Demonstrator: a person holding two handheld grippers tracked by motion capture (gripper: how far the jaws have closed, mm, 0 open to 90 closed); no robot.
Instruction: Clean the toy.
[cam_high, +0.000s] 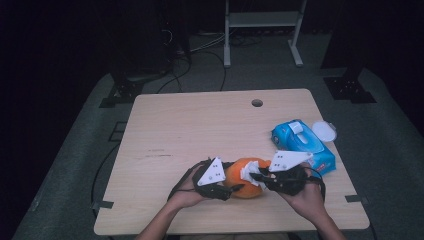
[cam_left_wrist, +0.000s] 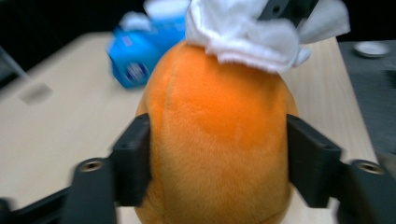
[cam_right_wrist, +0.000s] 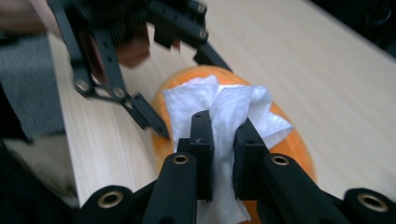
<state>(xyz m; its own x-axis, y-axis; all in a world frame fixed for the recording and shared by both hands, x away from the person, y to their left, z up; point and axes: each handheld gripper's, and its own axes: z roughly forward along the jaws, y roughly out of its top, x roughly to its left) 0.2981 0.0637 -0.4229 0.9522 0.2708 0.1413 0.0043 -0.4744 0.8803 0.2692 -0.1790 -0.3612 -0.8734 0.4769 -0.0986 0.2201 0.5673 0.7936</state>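
An orange plush ball (cam_high: 244, 179) lies near the front edge of the wooden table (cam_high: 190, 130). My left gripper (cam_high: 234, 188) reaches in from the left, and in the left gripper view its two black jaws press on either side of the ball (cam_left_wrist: 219, 140). A crumpled white tissue (cam_right_wrist: 219, 102) rests on top of the ball. My right gripper (cam_right_wrist: 223, 135) is shut on this tissue (cam_high: 248, 172) and comes in from the right (cam_high: 257, 176). A hand holds each gripper.
A blue pack of wipes (cam_high: 302, 145) lies right of the ball, close behind the right hand, with a white round lid (cam_high: 324, 131) beside it. A cable hole (cam_high: 257, 103) sits near the table's far edge. A white frame (cam_high: 262, 20) stands on the floor behind.
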